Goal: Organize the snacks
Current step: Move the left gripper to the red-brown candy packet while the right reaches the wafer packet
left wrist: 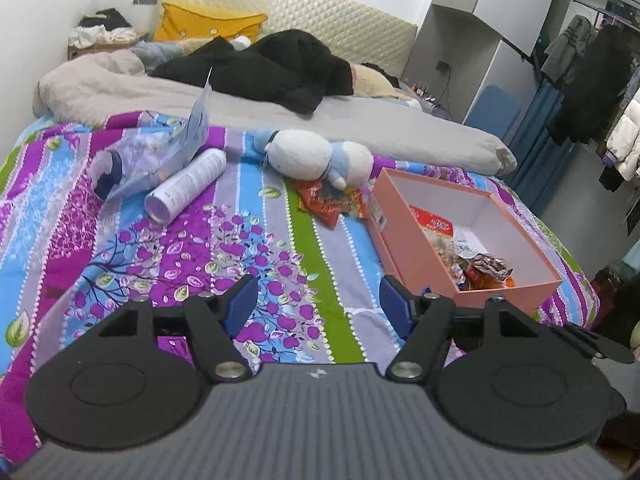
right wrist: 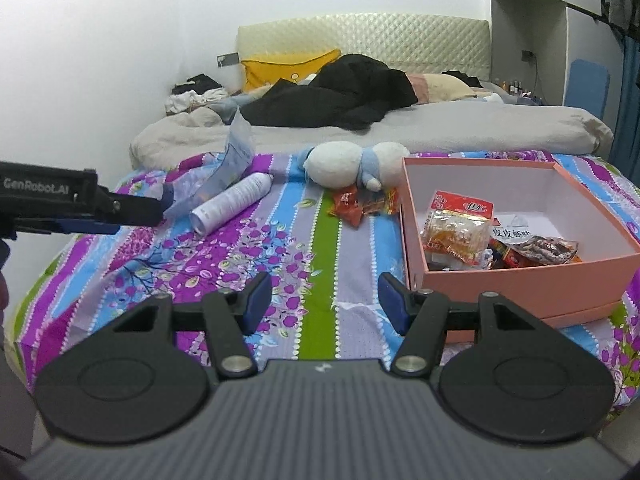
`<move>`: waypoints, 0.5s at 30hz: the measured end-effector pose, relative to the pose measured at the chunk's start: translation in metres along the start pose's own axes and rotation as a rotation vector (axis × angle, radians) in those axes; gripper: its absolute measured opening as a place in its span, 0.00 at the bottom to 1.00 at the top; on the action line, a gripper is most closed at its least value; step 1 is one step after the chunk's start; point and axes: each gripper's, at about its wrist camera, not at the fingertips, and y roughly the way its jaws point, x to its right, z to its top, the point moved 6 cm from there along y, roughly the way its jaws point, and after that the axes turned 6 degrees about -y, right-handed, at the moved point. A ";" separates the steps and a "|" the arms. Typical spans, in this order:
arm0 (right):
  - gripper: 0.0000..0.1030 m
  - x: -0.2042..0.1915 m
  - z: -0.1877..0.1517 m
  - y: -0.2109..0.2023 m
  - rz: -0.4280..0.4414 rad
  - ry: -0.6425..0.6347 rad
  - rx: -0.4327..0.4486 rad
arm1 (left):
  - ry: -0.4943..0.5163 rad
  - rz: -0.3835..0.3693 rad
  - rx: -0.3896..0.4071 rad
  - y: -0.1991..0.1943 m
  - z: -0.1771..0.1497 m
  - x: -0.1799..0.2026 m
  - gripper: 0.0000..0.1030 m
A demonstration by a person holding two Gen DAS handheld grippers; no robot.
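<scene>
Both tools empty: left tool [left wrist: 318,304] and right tool [right wrist: 325,300] had jaws apart over the bed [right wrist: 320,248], touching nothing. Snacks [right wrist: 460,228] sat in the pink box [right wrist: 528,276]; more snacks [right wrist: 360,202] lay beside it. "GenRobot.AI" read on left tool.

The bedspread [left wrist: 168,248] is printed woven cloth, matt, in floral stripes. The pink box [right wrist: 532,276] looks like matt cardboard, white and smooth inside. The snack packets [right wrist: 460,228] in it, and the red ones [left wrist: 332,204] lying by the toy, are glossy crinkled plastic film. The plush toy [left wrist: 316,154] is soft, fuzzy fabric. The white bottle [left wrist: 184,186] has a smooth satin shell. The headboard [right wrist: 400,40] is quilted, faintly shiny upholstery. The left gripper [left wrist: 318,302] is matt black plastic with bright metal pins.
</scene>
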 end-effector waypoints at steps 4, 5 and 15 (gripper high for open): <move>0.59 0.000 0.000 0.016 -0.019 0.009 -0.006 | -0.015 -0.001 -0.012 0.019 0.004 -0.010 0.70; 0.59 0.000 0.000 0.020 -0.026 0.009 -0.006 | -0.017 -0.003 -0.014 0.025 0.006 -0.013 0.70; 0.58 -0.014 0.010 0.077 -0.073 -0.028 0.010 | -0.061 -0.004 -0.038 0.095 0.029 -0.048 0.70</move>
